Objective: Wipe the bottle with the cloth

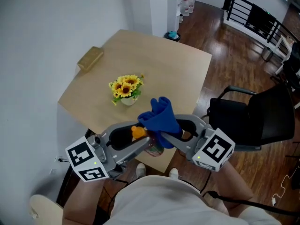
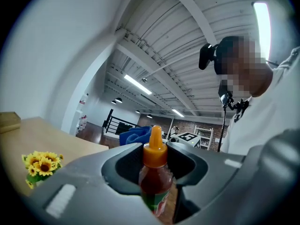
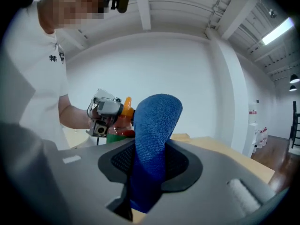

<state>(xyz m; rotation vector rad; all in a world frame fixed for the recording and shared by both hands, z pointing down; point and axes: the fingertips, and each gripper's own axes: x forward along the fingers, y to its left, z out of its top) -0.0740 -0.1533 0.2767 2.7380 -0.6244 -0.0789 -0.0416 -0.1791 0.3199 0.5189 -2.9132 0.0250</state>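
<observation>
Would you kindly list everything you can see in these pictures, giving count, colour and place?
table: one, light wood, centre of the head view
sunflower bunch: one, yellow, in a small pot near the table's middle
wooden block: one, tan, at the table's far left edge
bottle: one, red with an orange cap, held up over the table's near edge
cloth: one, blue, sticking up right beside the bottle's cap
chair: one, black, right of the table
railing: one, black, top right
left hand-held gripper: one, grey, shut on the bottle
right hand-held gripper: one, grey, shut on the cloth
shirt: one, white, bottom of the head view
</observation>
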